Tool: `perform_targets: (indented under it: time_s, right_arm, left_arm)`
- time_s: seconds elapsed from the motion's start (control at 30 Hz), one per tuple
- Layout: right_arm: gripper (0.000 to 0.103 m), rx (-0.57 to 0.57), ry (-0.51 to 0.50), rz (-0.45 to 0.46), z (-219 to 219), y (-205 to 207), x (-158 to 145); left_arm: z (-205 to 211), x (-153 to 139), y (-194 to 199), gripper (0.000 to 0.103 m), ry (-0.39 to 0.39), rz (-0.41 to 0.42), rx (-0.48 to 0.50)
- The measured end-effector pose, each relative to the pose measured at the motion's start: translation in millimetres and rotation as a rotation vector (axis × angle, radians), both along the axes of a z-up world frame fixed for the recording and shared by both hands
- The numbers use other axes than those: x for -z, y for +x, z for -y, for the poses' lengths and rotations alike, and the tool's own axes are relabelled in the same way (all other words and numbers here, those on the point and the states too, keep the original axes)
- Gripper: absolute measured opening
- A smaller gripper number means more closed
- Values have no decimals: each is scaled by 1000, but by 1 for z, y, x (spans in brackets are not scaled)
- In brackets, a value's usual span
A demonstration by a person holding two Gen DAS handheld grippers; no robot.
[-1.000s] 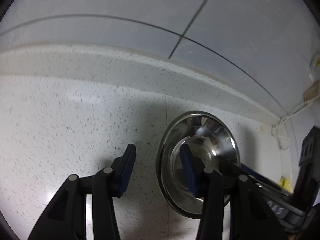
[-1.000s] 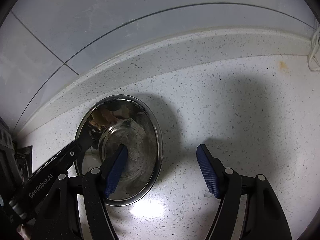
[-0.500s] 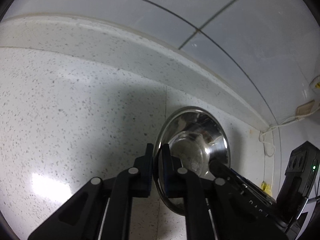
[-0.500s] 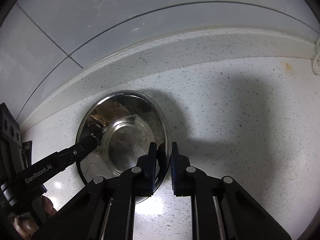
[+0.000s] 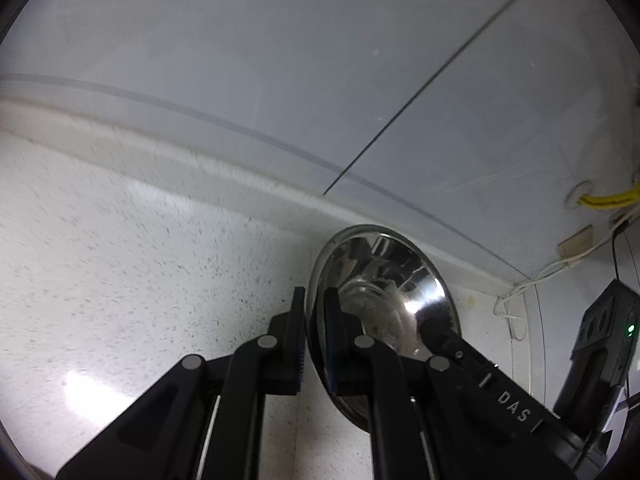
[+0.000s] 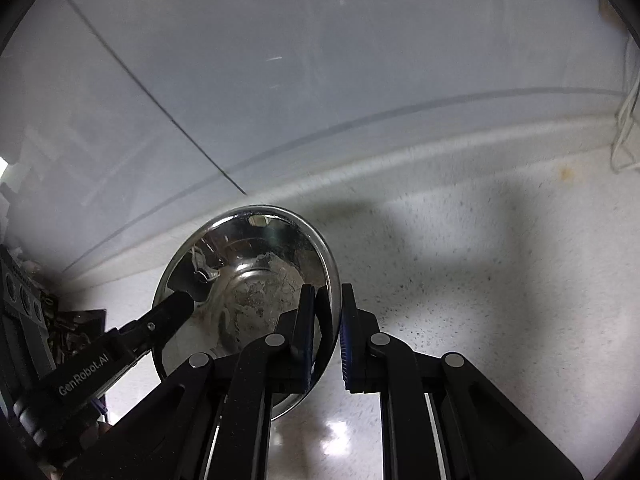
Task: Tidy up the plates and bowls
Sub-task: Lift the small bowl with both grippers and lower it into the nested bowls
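Note:
A shiny steel bowl (image 5: 384,300) is held between both grippers above the speckled white counter (image 5: 140,272). My left gripper (image 5: 314,320) is shut on the bowl's left rim. My right gripper (image 6: 326,320) is shut on the bowl's (image 6: 248,280) right rim. Each gripper shows in the other's view: the right one (image 5: 472,364) reaches in from the lower right, the left one (image 6: 120,344) from the lower left. The bowl looks tilted and raised off the counter.
A tiled wall (image 5: 280,80) with a raised ledge (image 5: 224,176) runs behind the counter. White cables and a yellow cable (image 5: 604,200) hang in the right corner. A dark rack (image 6: 24,312) stands at the left edge.
Both grippers closed on the bowl's opposite rims and have lifted it; the views now tilt up toward the wall.

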State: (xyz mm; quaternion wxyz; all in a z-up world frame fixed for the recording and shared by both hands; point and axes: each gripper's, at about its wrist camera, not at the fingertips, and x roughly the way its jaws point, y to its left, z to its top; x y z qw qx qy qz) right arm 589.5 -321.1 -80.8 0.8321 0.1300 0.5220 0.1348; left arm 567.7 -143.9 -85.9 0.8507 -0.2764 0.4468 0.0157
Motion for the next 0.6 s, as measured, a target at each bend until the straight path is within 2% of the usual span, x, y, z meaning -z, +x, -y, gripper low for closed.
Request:
perform_targets:
  time_s: [0.3,0.37,0.43,0.6]
  right_arm:
    - [10,50,37,117,25,-51,-85]
    - [10,60,29,109,32,-68,-105]
    - [9,67,34,143,38,-89,-126]
    - [9,83,22,194,63,-152,-169]
  left_arm:
    - [10,-86,-53,7,-29,113,18]
    - [22,-108,-70,7,-38,139,35]
    - [30,-127,-91,7,-52,166,57]
    - [49,-157,-141,7,-132,183,131]
